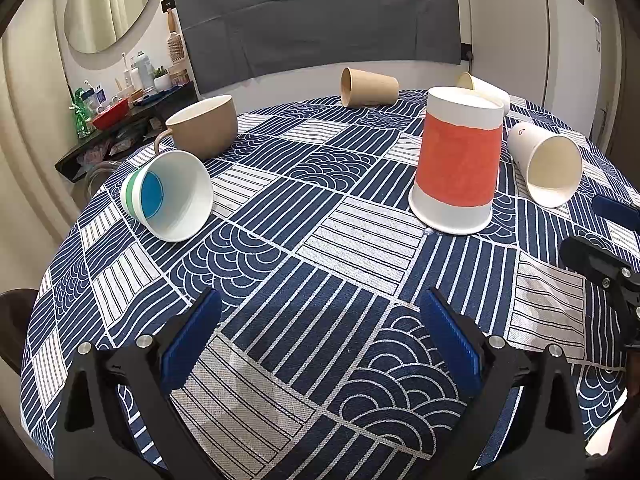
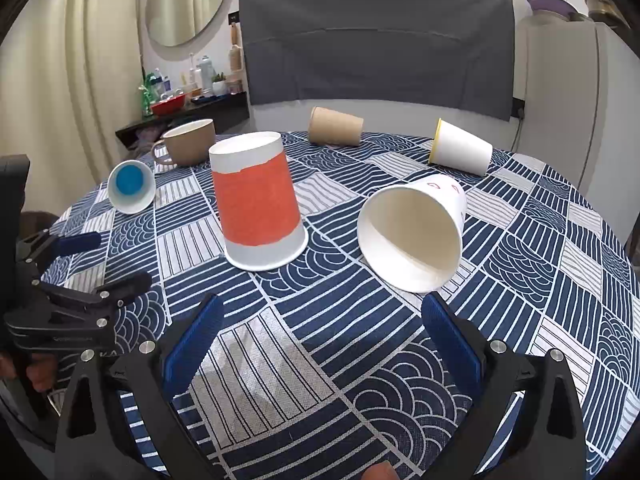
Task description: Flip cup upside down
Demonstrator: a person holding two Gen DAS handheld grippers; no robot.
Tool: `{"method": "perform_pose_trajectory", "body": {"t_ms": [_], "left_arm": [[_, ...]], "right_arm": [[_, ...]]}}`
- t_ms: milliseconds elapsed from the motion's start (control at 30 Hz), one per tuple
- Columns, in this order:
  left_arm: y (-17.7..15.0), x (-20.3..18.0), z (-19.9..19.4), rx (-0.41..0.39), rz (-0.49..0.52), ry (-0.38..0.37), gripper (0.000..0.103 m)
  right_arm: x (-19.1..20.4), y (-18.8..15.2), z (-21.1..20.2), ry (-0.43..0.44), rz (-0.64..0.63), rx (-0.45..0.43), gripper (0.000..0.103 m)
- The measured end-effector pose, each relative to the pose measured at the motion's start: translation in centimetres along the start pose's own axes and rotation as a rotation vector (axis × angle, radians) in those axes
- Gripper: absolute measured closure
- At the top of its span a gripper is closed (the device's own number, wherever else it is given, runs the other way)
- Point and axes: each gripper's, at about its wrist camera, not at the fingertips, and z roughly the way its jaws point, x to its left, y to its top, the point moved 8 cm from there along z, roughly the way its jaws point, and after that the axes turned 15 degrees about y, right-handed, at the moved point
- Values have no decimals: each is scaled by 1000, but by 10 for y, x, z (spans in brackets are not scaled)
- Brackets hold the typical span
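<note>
1. The left gripper [image 1: 320,344] and right gripper [image 2: 320,344] both hover over the tablecloth [image 1: 352,280], jaws spread wide, holding nothing.
2. The orange-banded cup [image 1: 458,160] stands upside down mid-table, at one o'clock from the left gripper.
3. Only the right view shows red marks on the white cup [image 2: 412,232] lying at one o'clock.

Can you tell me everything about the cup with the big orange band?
The orange-banded paper cup looks like thin white paper with a wide orange band around its middle and white strips above and below. It stands upside down, its wide rim flat on the blue-and-white patterned tablecloth and its narrower base up. Nothing else touches it; both claws are open and away from it.
</note>
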Motion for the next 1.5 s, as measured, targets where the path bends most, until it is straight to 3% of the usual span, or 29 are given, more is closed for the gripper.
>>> {"method": "perform_pose_trajectory", "body": {"t_ms": [1500], "left_arm": [[-1,0,3,9,4,7,6]], "right_arm": [[0,-1,0,4,11,0,8]]}}
